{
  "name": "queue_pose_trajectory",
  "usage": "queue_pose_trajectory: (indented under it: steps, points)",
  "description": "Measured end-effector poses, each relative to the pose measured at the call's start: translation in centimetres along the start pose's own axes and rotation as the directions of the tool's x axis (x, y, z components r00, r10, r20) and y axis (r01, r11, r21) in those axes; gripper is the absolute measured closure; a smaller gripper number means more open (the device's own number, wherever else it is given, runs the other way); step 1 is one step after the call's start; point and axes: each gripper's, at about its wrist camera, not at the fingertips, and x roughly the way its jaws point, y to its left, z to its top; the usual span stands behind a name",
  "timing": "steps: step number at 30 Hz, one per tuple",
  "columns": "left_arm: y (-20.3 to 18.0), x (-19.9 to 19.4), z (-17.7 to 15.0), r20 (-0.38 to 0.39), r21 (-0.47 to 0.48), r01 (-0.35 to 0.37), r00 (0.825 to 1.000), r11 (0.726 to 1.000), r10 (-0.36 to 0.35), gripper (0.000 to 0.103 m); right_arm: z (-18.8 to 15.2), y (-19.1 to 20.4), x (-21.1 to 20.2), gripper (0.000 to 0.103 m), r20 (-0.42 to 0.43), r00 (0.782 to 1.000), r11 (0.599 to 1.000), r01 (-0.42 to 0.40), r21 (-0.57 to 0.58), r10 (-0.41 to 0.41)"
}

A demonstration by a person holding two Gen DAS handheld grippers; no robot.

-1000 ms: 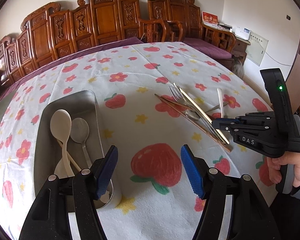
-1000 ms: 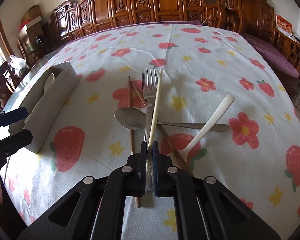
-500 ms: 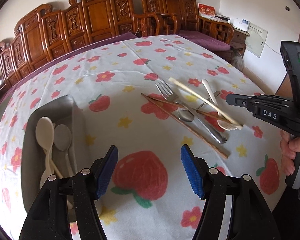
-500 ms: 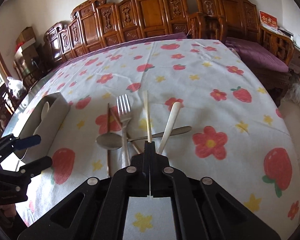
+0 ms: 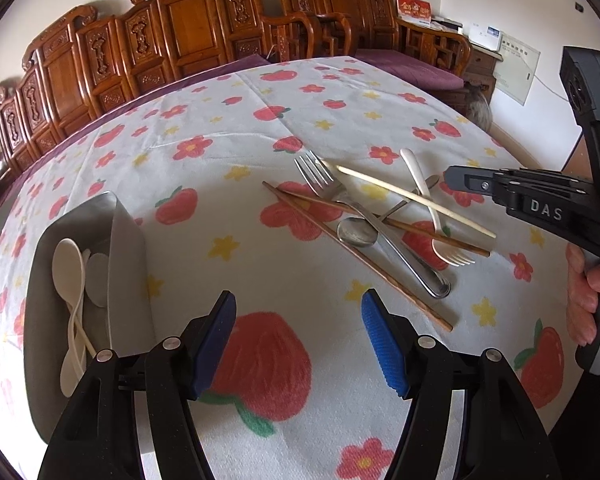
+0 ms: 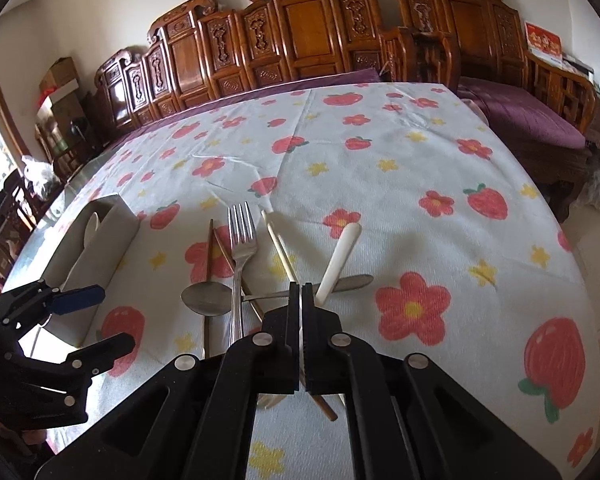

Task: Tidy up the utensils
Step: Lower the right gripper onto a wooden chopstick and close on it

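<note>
- Since a second ago, the pale chopstick (image 5: 380,185) has swung away from the metal fork (image 5: 320,176), where it lay close along the handle. It now crosses the handle of the white fork (image 5: 419,184). The jaws of my right gripper (image 6: 301,292) had a narrow slit then and are now fully together.
- I cannot say the right jaws really have the chopstick. In the right wrist view it runs straight up to the jaw tips and disappears there. In the left wrist view it seems to lie lower than the fingers, on the pile.
- My left gripper (image 5: 297,300) is about half open with nothing between its blue pads. It hangs over the tablecloth (image 5: 260,128), between the tray (image 5: 128,264) and the pile.
- The relation that matters is this: the long axis of the chopstick goes away from my right gripper, almost in line with its fingers. Its near end is just under the jaws, so my right hand is clearly the nearer one.
- The tray, with the white spoons (image 5: 68,260) inside, stands well apart to the left of the pile, just beside my left gripper.
- In my judgement, the chopstick must travel left across the other utensils, so the grip should be confirmed first.
</note>
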Motion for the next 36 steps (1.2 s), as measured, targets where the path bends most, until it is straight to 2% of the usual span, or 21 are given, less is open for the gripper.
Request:
queue_pose_trajectory:
  steps: [5, 9, 17, 18, 19, 24, 30, 36]
  points:
    - [0.3, -0.3, -0.7, -0.008, -0.007, -0.012, 1.0, 1.0, 0.012, 0.041, 0.2, 1.0, 1.9, 0.099, -0.047, 0.999, 0.996, 0.01, -0.093, -0.014]
    - [0.5, -0.7, -1.0, -0.012, -0.015, -0.019, 1.0, 1.0, 0.019, 0.041, 0.9, 1.3, 3.0, 0.089, -0.063, 0.998, 0.993, 0.008, -0.115, -0.015]
    - [0.5, -1.2, -1.4, -0.015, -0.016, -0.028, 0.999, 0.999, 0.028, 0.041, 0.5, 1.8, 4.3, 0.089, -0.128, 0.991, 0.988, 0.017, -0.152, -0.036]
    - [0.5, -1.1, -1.3, -0.015, -0.018, -0.028, 1.0, 0.999, 0.027, 0.041, 0.4, 1.8, 4.4, 0.09, -0.133, 0.99, 0.988, 0.016, -0.157, -0.037]
    - [0.5, -1.1, -1.2, -0.015, -0.019, -0.027, 1.0, 0.999, 0.027, 0.041, 0.2, 1.9, 4.4, 0.096, -0.138, 0.99, 0.987, 0.016, -0.161, -0.038]
    - [-0.7, -0.3, -0.4, -0.02, -0.012, -0.016, 1.0, 1.0, 0.016, 0.041, 0.4, 1.2, 3.3, 0.097, -0.107, 0.994, 0.991, -0.004, -0.131, -0.01]
    - [-2.4, 1.6, 0.8, -0.039, -0.017, -0.003, 0.999, 1.0, 0.002, 0.041, 1.2, -0.7, 1.1, 0.097, -0.022, 1.0, 0.998, -0.017, -0.065, 0.016]
    - [-3.3, 3.7, 2.0, -0.064, -0.04, -0.001, 0.998, 0.999, -0.002, 0.041, 1.2, -1.5, 0.7, 0.097, -0.006, 1.0, 0.999, -0.017, -0.046, 0.017]
